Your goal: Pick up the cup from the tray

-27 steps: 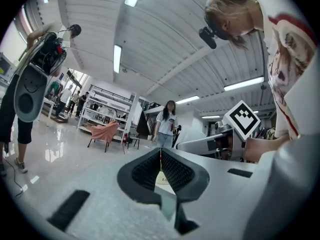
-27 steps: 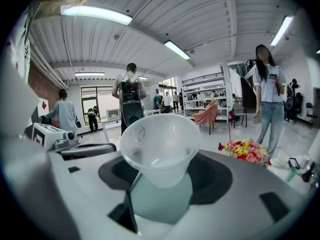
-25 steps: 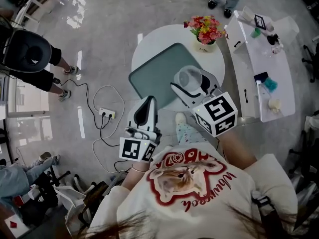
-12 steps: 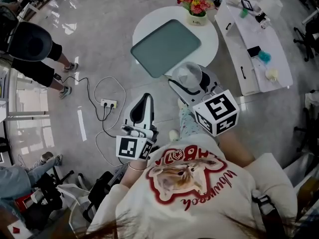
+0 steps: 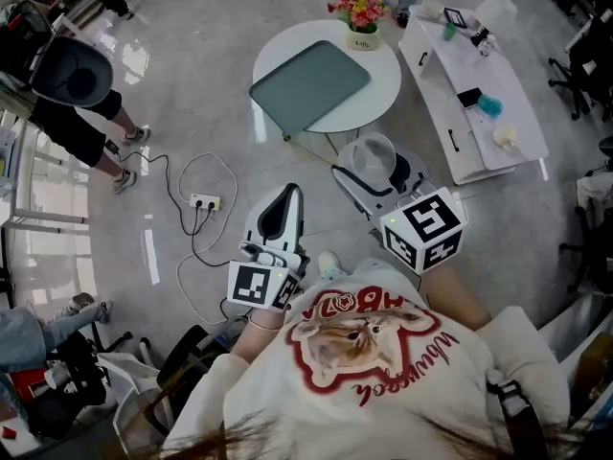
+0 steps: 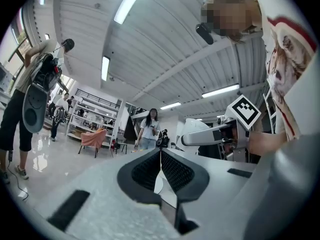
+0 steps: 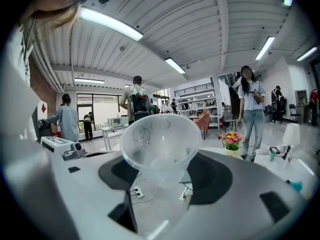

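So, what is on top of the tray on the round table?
Nothing shows on the tray; its whole top is in view and bare. The cup is held in the right gripper, away from the table.

A round white table (image 5: 385, 92) carries a grey-green tray (image 5: 308, 84) and flowerpot (image 5: 361, 37).

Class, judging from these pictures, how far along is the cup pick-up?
Done: the cup sits clamped in the right gripper, lifted clear of the tray on the round table. In hand: holding it. Left: seemingly nothing; the left gripper is shut, empty.
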